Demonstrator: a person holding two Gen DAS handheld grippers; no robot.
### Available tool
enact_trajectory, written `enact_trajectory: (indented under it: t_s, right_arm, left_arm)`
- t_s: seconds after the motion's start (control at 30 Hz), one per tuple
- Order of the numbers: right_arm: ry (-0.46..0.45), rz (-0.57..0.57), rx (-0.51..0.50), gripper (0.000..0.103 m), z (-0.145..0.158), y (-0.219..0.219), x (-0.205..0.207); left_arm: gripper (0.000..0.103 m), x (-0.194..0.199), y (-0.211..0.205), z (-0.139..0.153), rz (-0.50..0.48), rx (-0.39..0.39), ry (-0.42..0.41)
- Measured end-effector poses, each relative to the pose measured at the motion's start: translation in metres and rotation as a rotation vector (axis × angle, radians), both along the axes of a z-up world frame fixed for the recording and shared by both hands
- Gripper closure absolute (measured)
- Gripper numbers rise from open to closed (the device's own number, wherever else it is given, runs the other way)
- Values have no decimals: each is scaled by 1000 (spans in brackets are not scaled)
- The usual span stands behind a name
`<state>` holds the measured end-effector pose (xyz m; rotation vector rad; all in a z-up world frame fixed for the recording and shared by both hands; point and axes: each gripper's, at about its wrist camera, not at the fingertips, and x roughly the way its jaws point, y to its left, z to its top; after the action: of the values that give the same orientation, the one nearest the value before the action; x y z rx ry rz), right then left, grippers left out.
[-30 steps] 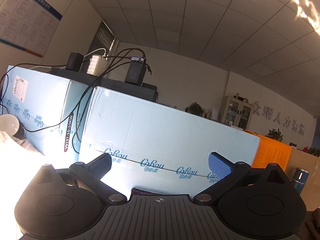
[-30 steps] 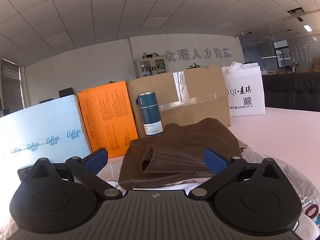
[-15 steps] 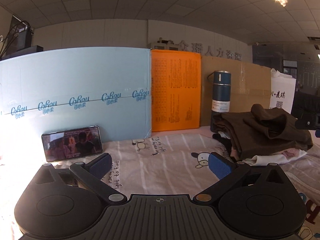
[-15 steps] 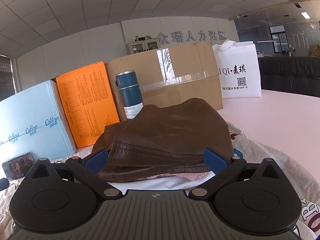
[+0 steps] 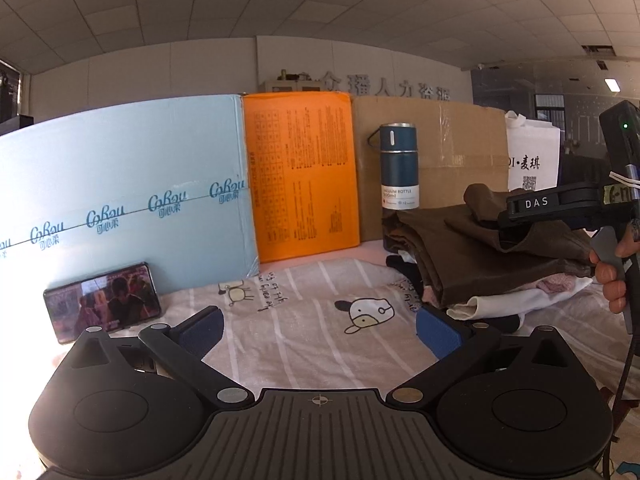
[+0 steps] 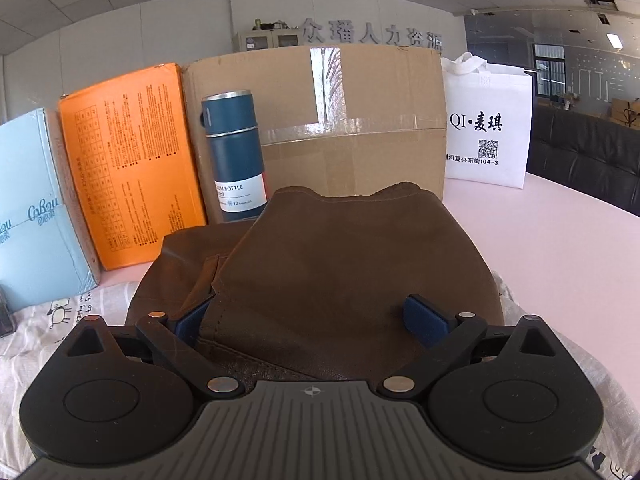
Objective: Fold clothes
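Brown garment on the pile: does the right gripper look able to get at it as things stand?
Probably yes. The right gripper is open right at the brown garment, its near edge between the fingers, nothing in between. The left gripper is off over the printed sheet.

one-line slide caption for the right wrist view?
Open right tool straddling the folded brown leather-like garment, dark blue vacuum bottle upright behind.

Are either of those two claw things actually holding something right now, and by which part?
Nothing is held. The left gripper is open over the cartoon-print sheet; the right gripper is open, straddling the folded brown leather garment.
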<state>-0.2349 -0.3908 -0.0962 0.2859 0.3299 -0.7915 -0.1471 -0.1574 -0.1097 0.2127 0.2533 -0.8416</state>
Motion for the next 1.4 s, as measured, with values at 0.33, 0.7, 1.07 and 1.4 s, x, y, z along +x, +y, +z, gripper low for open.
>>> enact_trajectory:
  t_s: [0.33, 0.7, 1.07, 1.4]
  right_arm:
    - [-275, -97, 17, 83, -8, -6, -74]
    - [-439, -157, 127, 86, -30, -20, -118]
    - [-430, -16, 137, 46, -33, -18, -109]
    - [-533, 219, 158, 96, 9, 28, -103]
  left_arm:
    - [0, 4, -65, 22, -168, -81, 47]
    - [47, 18, -179, 4, -451, -145, 513]
    - [102, 4, -184, -8, -537, -209, 532]
    - [102, 7, -74, 46, -535, -362, 348]
